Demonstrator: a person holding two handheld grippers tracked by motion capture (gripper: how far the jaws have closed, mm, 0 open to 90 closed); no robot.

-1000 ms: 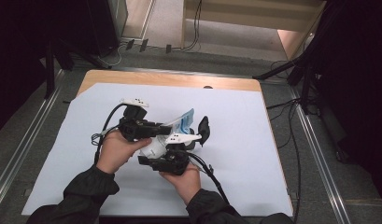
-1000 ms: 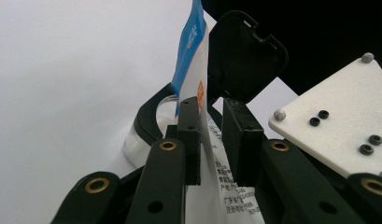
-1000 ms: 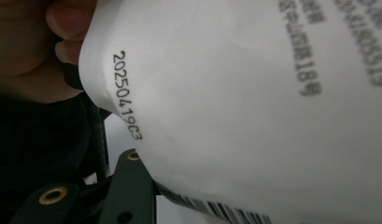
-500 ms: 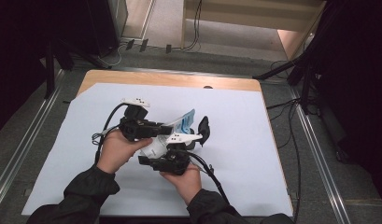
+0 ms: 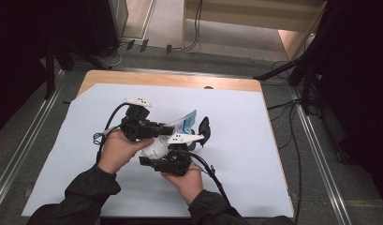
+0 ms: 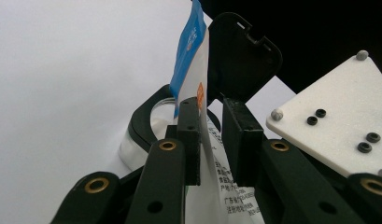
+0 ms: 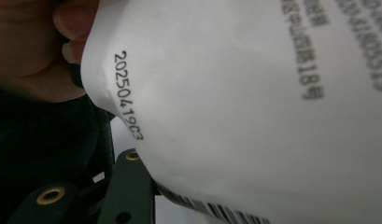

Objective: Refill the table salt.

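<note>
Jaws of the left gripper (image 6: 209, 140) stand close together around the upper part of a white pouch (image 6: 198, 88) with a blue top edge; the left pad lies against the film, and a narrow gap shows beside the right pad, so a firm clamp cannot be confirmed from the left gripper view. In the high view, the left gripper (image 5: 173, 127) sits in the person's left hand (image 5: 118, 150) above the middle of the white table cover (image 5: 254, 154), and the pouch (image 5: 187, 121) projects between the two tools with its blue edge up. Behind the pouch in the left gripper view, a clear round container (image 6: 146, 135) with a black rim rests on the cover, and its black hinged lid (image 6: 240, 56) stands open. Right of centre, the right gripper (image 5: 177, 151) is held in the right hand (image 5: 187, 180), just below the left gripper. In the right gripper view, the printed back of the pouch (image 7: 254, 102) lies directly in front of the camera and covers the jaw tips, with one jaw base visible at the bottom left; whether these jaws press on the pouch cannot be told. Fingertips (image 7: 72, 28) of the other hand show at the upper left of that view.
</note>
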